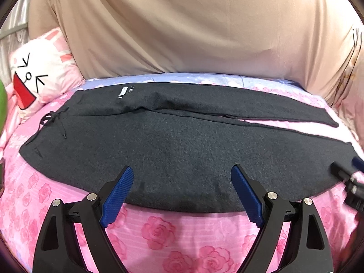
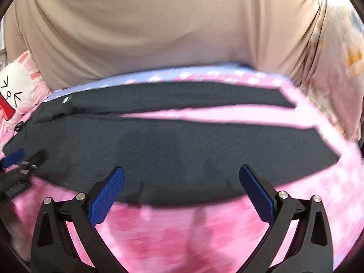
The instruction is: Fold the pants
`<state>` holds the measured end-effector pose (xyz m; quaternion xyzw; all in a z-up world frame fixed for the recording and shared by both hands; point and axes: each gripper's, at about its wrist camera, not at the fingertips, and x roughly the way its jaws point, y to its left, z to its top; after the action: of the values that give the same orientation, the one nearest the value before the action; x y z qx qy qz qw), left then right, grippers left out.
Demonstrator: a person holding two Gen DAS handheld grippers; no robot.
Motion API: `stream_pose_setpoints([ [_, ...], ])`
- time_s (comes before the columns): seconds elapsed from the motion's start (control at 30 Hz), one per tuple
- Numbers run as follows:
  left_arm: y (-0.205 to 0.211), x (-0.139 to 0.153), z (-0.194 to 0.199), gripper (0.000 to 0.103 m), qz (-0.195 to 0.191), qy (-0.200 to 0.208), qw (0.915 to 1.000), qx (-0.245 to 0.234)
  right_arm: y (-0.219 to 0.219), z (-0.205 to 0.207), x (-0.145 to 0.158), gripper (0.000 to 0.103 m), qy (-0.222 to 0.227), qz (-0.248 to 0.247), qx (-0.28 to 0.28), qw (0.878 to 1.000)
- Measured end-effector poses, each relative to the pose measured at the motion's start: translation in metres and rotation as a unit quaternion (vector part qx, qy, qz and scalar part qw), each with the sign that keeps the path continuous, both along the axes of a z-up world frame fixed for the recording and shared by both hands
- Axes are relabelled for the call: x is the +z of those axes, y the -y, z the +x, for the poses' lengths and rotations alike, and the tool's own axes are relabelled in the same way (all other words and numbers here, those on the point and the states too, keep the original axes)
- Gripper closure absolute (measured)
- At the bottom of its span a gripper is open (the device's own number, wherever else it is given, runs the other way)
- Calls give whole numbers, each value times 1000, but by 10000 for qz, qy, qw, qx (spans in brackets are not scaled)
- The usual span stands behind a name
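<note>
Dark grey pants (image 1: 173, 145) lie flat across a pink rose-print bedsheet (image 1: 159, 232), waistband and drawstring (image 1: 53, 119) at the left, the two legs running to the right with a narrow gap between them. My left gripper (image 1: 182, 170) stands open over the near edge of the pants, nothing between its blue pads (image 1: 116, 198). In the right wrist view, which is blurred, the same pants (image 2: 173, 145) fill the middle; my right gripper (image 2: 182, 170) is open above the near leg's edge and holds nothing. Each gripper shows at the edge of the other's view.
A large beige cushion or cover (image 1: 193, 27) rises behind the pants. A white and pink rabbit pillow (image 1: 38, 72) sits at the far left. A lilac striped strip of sheet (image 1: 182, 78) runs along the back. A floral cloth (image 2: 341, 68) hangs at the right.
</note>
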<state>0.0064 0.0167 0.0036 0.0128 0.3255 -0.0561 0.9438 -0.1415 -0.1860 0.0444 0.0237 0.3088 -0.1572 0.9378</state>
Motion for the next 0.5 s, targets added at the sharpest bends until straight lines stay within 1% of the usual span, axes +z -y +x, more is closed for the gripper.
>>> stream_pose_setpoints([
  [0.03, -5, 4, 4, 18, 33, 34, 10000, 47, 17, 0, 4, 5, 55, -93, -48, 9999],
  [0.1, -19, 14, 15, 18, 181, 157, 9996, 178, 61, 4, 12, 5, 147, -119, -237, 9995],
  [0.13, -29, 21, 24, 18, 202, 207, 9993, 229, 89, 11, 14, 5, 98, -78, -390, 9992],
  [0.17, -37, 27, 33, 18, 187, 227, 9992, 267, 109, 18, 14, 5, 24, -35, -518, 9986],
  [0.23, -59, 38, 58, 18, 114, 235, 9987, 427, 154, 36, 14, 5, -74, 209, -722, 9971],
  [0.27, -73, 43, 77, 18, 82, 219, 9981, 567, 173, 44, 13, 8, -86, 346, -768, 9964],
  [0.33, -96, 48, 109, 18, 97, 146, 9963, 840, 208, 69, 11, 12, -191, 542, -860, 9946],
  [0.37, -106, 50, 122, 18, 122, 129, 9951, 973, 220, 78, 9, 17, -229, 597, -859, 9943],
  [0.4, -121, 51, 142, 18, 144, 104, 9931, 1159, 233, 91, 7, 20, -278, 638, -834, 9941],
  [0.47, -146, 50, 178, 18, 224, -17, 9883, 1506, 250, 114, 2, 20, -393, 702, -839, 9932],
  [0.5, -155, 49, 191, 18, 224, -69, 9872, 1577, 259, 125, 0, 20, -449, 707, -849, 9929],
])
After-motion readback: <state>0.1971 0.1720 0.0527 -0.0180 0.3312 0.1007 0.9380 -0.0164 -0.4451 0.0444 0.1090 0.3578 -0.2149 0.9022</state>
